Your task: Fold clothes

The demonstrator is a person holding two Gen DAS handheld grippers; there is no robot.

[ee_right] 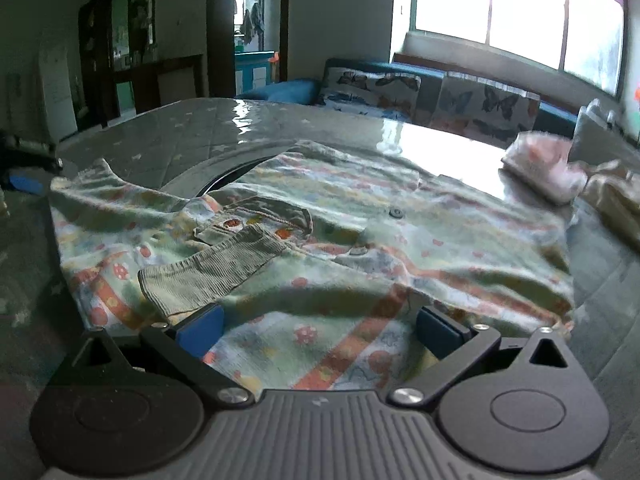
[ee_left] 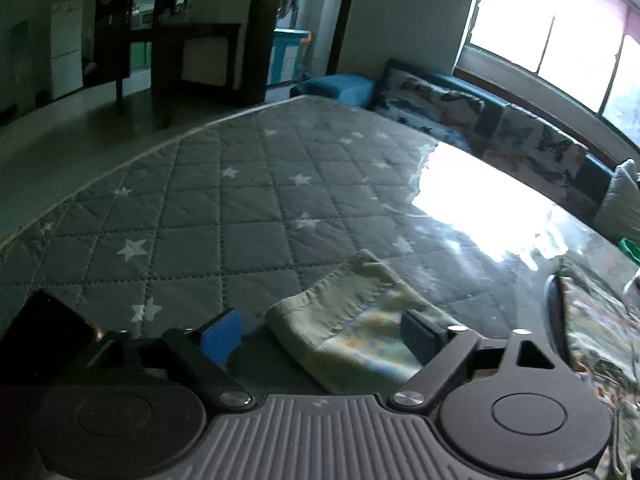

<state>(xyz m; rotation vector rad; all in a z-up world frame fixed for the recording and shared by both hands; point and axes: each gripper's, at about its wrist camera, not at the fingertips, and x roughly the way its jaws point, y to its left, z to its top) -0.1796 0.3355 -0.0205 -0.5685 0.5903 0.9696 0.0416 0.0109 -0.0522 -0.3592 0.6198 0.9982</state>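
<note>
A small pale green patterned garment (ee_right: 320,240) with a ribbed grey collar (ee_right: 208,276) lies spread on the grey quilted star-print mattress (ee_left: 240,208). Its sleeve end (ee_left: 352,312) shows in the left wrist view, lying between the open jaws of my left gripper (ee_left: 320,340), which does not grip it. My right gripper (ee_right: 320,332) is open, low over the garment's near hem, with cloth between its blue pads (ee_right: 200,332). The left gripper's blue pad also shows at the far left of the right wrist view (ee_right: 26,184).
A folded pink garment (ee_right: 540,168) and a beige one (ee_right: 616,200) lie at the right. Butterfly-print cushions (ee_right: 480,108) line the far side under a bright window. A dark phone-like object (ee_left: 44,332) lies at the left. Dark furniture (ee_left: 192,52) stands beyond the mattress edge.
</note>
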